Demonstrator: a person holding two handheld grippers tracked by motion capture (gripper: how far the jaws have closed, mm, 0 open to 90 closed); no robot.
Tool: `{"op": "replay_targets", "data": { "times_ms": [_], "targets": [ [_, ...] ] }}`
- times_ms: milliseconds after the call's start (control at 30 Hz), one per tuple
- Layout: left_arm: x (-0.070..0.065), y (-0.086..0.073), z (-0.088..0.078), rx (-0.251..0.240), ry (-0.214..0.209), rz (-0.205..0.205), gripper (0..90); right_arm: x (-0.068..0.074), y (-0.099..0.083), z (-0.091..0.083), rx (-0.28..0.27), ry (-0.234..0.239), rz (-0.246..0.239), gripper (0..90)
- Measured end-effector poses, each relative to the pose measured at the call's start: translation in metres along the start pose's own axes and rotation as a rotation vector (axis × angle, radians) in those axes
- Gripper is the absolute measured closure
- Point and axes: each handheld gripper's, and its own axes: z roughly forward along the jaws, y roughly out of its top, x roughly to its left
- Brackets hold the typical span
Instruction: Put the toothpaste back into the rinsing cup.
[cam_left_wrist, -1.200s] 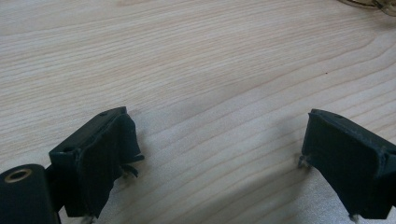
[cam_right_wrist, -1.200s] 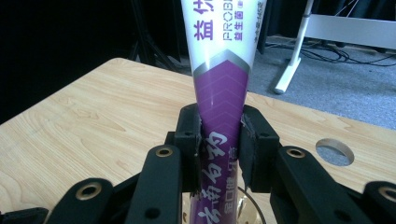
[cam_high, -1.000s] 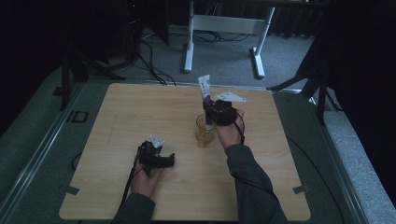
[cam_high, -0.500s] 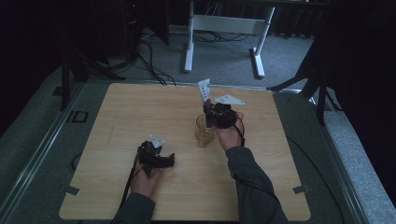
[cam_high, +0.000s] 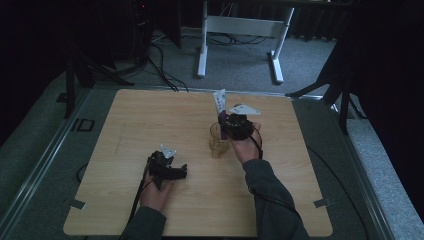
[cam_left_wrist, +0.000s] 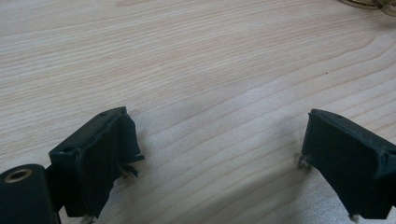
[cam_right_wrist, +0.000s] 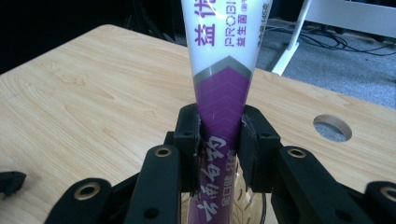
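**Tube held upright over the glass**

Nearest to the person, the left tongs (cam_high: 167, 167) rest low on the pale wooden counter (cam_high: 150, 120), the black jaws spread wide with only bare wood grain between them and nothing in their hold. From that tool's own camera the pads (cam_left_wrist: 107, 154) look worn and frayed at the edges, a detail too small to make out from above.

Further out, the right tongs (cam_high: 231, 125) are closed on a toothpaste tube (cam_high: 220, 107), pinching it across its purple lower part. The tube stands nearly upright, its flat white end uppermost. It is purple below, with a grey chevron band, then white above with purple lettering. Its lower end goes down into a clear glass (cam_high: 218, 142) that stands on the counter just beside the hand.

The right gripper view brings the print and the glass's patterned rim (cam_right_wrist: 247, 196) close, and shows a round hole (cam_right_wrist: 332, 127) in the counter beyond. The high view shows instead a white desk frame (cam_high: 240, 30) on the grey carpet behind.
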Motion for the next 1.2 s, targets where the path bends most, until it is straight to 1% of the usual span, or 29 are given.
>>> {"op": "replay_targets", "data": {
  "times_ms": [133, 167, 267, 367, 467, 533, 567, 600, 733, 767, 800, 867, 900, 933, 967, 1000, 1033, 1067, 1100, 1133, 1167, 1200],
  "targets": [
    [0.0, 0.0, 0.0, -0.001, 0.0, -0.002, 7.8, 0.001, -0.005, 0.002, 0.015, 0.002, -0.009, 71.2],
    [0.0, 0.0, 0.0, -0.001, 0.0, -0.002, 7.8, 0.002, -0.01, 0.003, 0.029, 0.003, -0.019, 71.0],
    [0.0, 0.0, 0.0, 0.0, 0.001, -0.001, 7.8, 0.002, -0.017, 0.004, 0.053, 0.005, -0.024, 70.2],
    [-0.001, 0.0, 0.0, -0.003, -0.002, -0.004, 7.9, 0.001, -0.024, 0.006, 0.074, 0.016, -0.028, 66.1],
    [-0.001, 0.0, 0.0, -0.002, -0.002, -0.004, 7.9, 0.0, -0.027, 0.004, 0.068, 0.029, -0.026, 64.3],
    [-0.001, 0.0, 0.0, -0.002, -0.002, -0.004, 7.9, -0.003, -0.028, 0.0, 0.066, 0.042, -0.02, 59.5],
    [-0.001, 0.0, 0.0, -0.002, -0.001, -0.003, 7.9, -0.003, -0.028, 0.0, 0.066, 0.042, -0.02, 59.5],
    [-0.001, 0.0, 0.0, -0.003, -0.001, -0.003, 7.9, -0.005, -0.029, -0.004, 0.061, 0.047, -0.024, 56.5],
    [-0.001, 0.0, 0.0, -0.003, -0.001, -0.003, 7.9, -0.01, -0.03, -0.009, 0.053, 0.05, -0.013, 55.0],
    [-0.001, 0.0, 0.0, -0.003, -0.001, -0.003, 7.9, -0.015, -0.03, -0.014, 0.036, 0.048, 0.01, 54.1],
    [-0.001, 0.0, 0.0, -0.003, -0.001, -0.004, 7.9, -0.015, -0.03, -0.014, 0.036, 0.048, 0.01, 54.1],
    [-0.001, 0.0, 0.0, -0.003, -0.001, -0.002, 7.9, -0.021, -0.03, -0.02, 0.009, 0.047, 0.033, 53.1],
    [-0.001, 0.0, 0.0, -0.003, -0.001, -0.002, 7.9, -0.021, -0.03, -0.02, 0.009, 0.047, 0.033, 53.1],
    [-0.001, 0.0, 0.0, -0.002, -0.001, -0.002, 7.9, -0.03, -0.033, -0.03, -0.031, 0.036, 0.077, 51.9],
    [-0.001, 0.0, 0.0, -0.002, -0.001, -0.001, 7.9, -0.03, -0.033, -0.03, -0.031, 0.036, 0.077, 51.9],
    [-0.001, 0.0, 0.0, -0.001, -0.001, 0.0, 7.9, -0.036, -0.036, -0.035, -0.036, 0.026, 0.099, 51.5],
    [0.0, 0.0, 0.0, 0.0, -0.001, 0.0, 7.9, -0.04, -0.039, -0.037, -0.037, 0.016, 0.108, 51.5],
    [0.0, 0.0, 0.0, 0.0, -0.001, 0.0, 7.9, -0.04, -0.039, -0.037, -0.037, 0.016, 0.108, 51.5],
    [-0.001, 0.0, 0.0, 0.0, -0.001, 0.0, 7.9, -0.044, -0.041, -0.039, -0.038, 0.007, 0.124, 51.3],
    [-0.001, 0.0, 0.0, -0.001, -0.001, 0.0, 8.0, -0.054, -0.049, -0.044, -0.035, 0.001, 0.167, 51.1],
    [-0.001, 0.0, 0.0, -0.001, -0.001, 0.0, 7.9, -0.054, -0.049, -0.044, -0.035, 0.001, 0.167, 51.1],
    [-0.001, 0.0, 0.0, -0.002, -0.001, -0.002, 7.9, -0.057, -0.052, -0.046, -0.03, -0.005, 0.178, 51.0]
  ]
}}
